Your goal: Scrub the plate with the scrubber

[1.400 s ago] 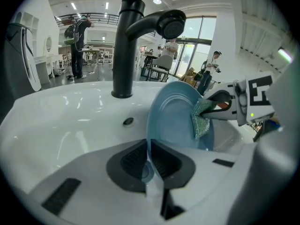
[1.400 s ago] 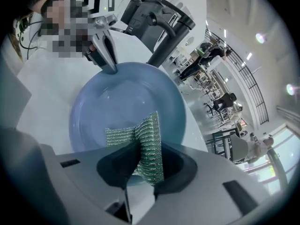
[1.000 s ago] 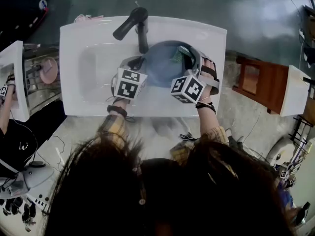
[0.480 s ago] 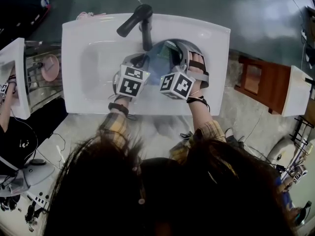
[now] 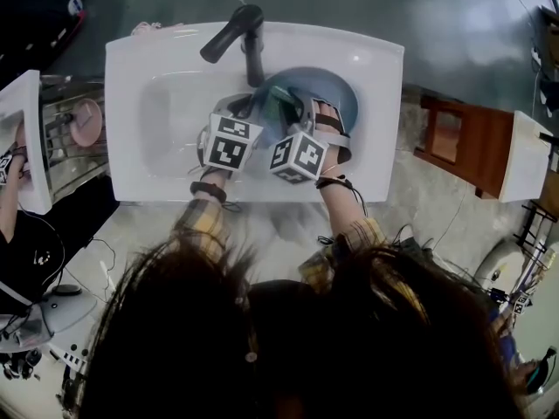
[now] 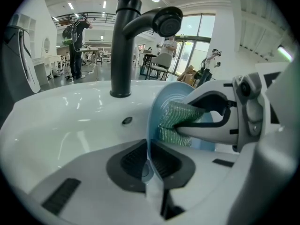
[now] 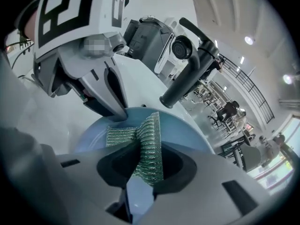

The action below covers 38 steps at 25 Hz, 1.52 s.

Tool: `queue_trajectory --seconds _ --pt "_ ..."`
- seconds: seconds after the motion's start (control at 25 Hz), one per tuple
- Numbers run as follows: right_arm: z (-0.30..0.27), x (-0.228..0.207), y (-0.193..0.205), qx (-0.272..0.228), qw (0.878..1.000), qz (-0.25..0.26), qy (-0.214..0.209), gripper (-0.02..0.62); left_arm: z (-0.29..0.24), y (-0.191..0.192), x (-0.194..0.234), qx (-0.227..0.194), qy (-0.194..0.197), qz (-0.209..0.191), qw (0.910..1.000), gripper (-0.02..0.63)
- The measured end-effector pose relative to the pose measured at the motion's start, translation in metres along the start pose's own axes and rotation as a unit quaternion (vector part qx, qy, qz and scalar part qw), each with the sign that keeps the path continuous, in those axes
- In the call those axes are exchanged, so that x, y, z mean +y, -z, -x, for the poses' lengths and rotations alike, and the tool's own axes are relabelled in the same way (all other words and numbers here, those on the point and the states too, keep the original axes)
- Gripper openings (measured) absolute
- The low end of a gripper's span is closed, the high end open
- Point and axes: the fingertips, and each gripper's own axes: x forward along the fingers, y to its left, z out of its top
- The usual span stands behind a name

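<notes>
One sink [image 5: 157, 59], one black faucet [image 5: 236, 33], one blue plate [image 5: 339, 94], one green scrubber [image 5: 284, 99] and two grippers are counted. The plate is held over the right part of the basin, beside the faucet. It is stood on edge and tilted, and its face is turned towards the right gripper [image 5: 293, 112]. Its lower rim is clamped between the narrowed fingers [image 6: 131, 161] of the left gripper [image 6: 151, 165]. The scrubber [image 7: 150, 139] is pinched in the closed fingers [image 7: 112, 165] of the right gripper [image 7: 143, 170]. Its long axis is laid along those fingers, away from the camera. Its far end is folded sideways and pressed flat against the plate's face [image 7: 187, 130].
</notes>
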Motion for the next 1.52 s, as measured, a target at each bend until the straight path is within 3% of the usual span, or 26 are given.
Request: queue_trajectory --seconds 0.4,0.72,0.88,1.16,1.52 --pt "0.005 0.045 0.031 0.047 0.996 -0.006 -0.076 0.106 -0.001 0.002 -0.001 0.004 -0.003 0.001 1.0000 0.028" --pt "0.018 0.049 0.070 0.091 0.991 0.001 -0.103 0.107 -0.003 0.005 -0.003 0.009 0.003 -0.001 1.0000 0.028" --pt "0.026 0.032 0.086 0.104 0.991 0.007 -0.089 0.107 -0.004 0.006 -0.003 0.011 0.003 -0.003 0.9999 0.028" --pt "0.038 -0.010 0.108 0.112 0.993 -0.026 -0.034 0.107 -0.004 0.008 -0.002 0.011 0.003 -0.001 0.9999 0.029" --pt "0.042 -0.057 0.103 0.114 0.993 -0.008 0.015 0.110 -0.001 0.006 -0.002 0.008 0.006 0.001 0.9999 0.029"
